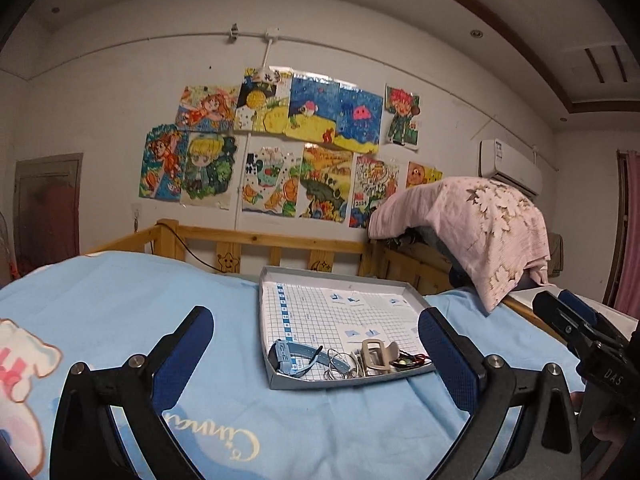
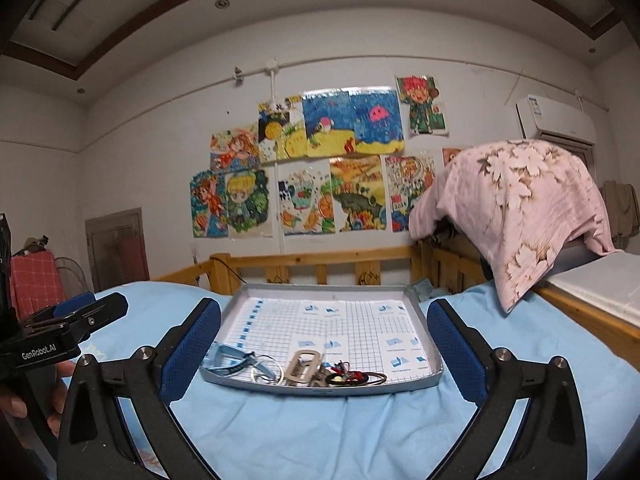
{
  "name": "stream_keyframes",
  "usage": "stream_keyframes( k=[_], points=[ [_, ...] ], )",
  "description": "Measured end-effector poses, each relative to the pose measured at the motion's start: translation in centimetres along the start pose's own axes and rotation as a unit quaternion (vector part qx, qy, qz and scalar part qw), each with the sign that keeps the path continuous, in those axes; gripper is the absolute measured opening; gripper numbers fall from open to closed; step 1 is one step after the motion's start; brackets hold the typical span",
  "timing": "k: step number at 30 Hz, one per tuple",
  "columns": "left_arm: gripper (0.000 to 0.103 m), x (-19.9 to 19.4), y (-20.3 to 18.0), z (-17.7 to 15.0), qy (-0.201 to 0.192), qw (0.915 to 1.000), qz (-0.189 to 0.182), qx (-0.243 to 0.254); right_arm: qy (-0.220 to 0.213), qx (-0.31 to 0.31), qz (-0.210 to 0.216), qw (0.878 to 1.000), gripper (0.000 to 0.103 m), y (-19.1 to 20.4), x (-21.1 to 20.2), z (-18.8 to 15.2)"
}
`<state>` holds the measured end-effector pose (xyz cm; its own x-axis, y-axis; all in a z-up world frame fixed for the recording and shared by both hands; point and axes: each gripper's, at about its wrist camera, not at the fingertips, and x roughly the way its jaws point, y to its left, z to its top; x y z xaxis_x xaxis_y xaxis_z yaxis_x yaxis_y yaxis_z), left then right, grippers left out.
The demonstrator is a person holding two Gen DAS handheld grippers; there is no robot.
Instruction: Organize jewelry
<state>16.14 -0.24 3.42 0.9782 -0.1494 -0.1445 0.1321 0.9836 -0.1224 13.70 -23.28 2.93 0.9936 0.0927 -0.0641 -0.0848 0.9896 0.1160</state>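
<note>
Setting: a shallow grey cardboard tray (image 2: 434, 354) lined with blue-gridded paper sits on a pale blue bedsheet (image 2: 280, 420), a pine bed rail (image 2: 320, 258) and a wall of children's drawings (image 2: 320, 160) behind it.

Jewellery: every piece is crowded against the tray's near wall — most likely slid there, since the sheet seems to dip toward the cameras and the rest of the lining lies bare.

Pieces, left to right: a light blue plastic wristwatch (image 1: 290, 354), a tangle of thin silver wire rings (image 1: 340, 362), a beige rectangular hair claw (image 1: 376, 354), then dark elastic hair ties with red and yellow beads (image 2: 352, 377).

Left gripper (image 1: 316, 354): its blue-padded tongs stand wide, empty, level with the tray's near edge and bracketing the heap from the watch side — a stance that looks like lining up, not grasping.

Right gripper (image 2: 324, 350): tongs equally wide and empty, framing the whole tray from the front; nothing is touched.

Why both hold back: the pieces overlap and touch, so a judgement is needed on which can be lifted without dragging a neighbour; the watch, at the end of the row, appears the freest.

Progress: sorting seems not yet begun — no item lies on the printed squares farther back.

Risk: the wire rings are slim and may be interlinked, likely to slip the pads or snag.
</note>
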Motion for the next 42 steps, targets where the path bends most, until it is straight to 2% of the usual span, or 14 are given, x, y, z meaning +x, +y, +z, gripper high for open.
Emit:
stream_keyframes(
  k=[10, 19, 28, 35, 42],
  points=[
    [0.103, -5.3, -0.2, 0.1, -0.018, 0.9997, 0.014, 0.004, -0.019, -0.008, 0.002, 1.0, 0.101, 1.0, -5.9, 0.7],
    [0.103, -8.7, -0.1, -0.5, -0.015, 0.9992, 0.035, 0.014, -0.02, -0.02, 0.007, 1.0, 0.101, 2.4, -9.8, 0.6],
    [0.103, -10.6, 0.6, -2.8, -0.001, 0.998, 0.061, 0.016, -0.006, -0.035, 0.006, 0.999, 0.101, 3.1, -11.1, -0.6],
    [0.103, -11.1, 1.0, -4.1, 0.014, 0.9961, 0.084, 0.023, 0.008, -0.055, -0.014, 0.998, 0.101, 3.5, -11.5, -1.5],
    [0.103, -10.8, 0.9, -5.8, 0.031, 0.9954, 0.087, 0.025, 0.028, -0.047, -0.027, 0.998, 0.101, 3.1, -11.1, -2.6]
  ],
)
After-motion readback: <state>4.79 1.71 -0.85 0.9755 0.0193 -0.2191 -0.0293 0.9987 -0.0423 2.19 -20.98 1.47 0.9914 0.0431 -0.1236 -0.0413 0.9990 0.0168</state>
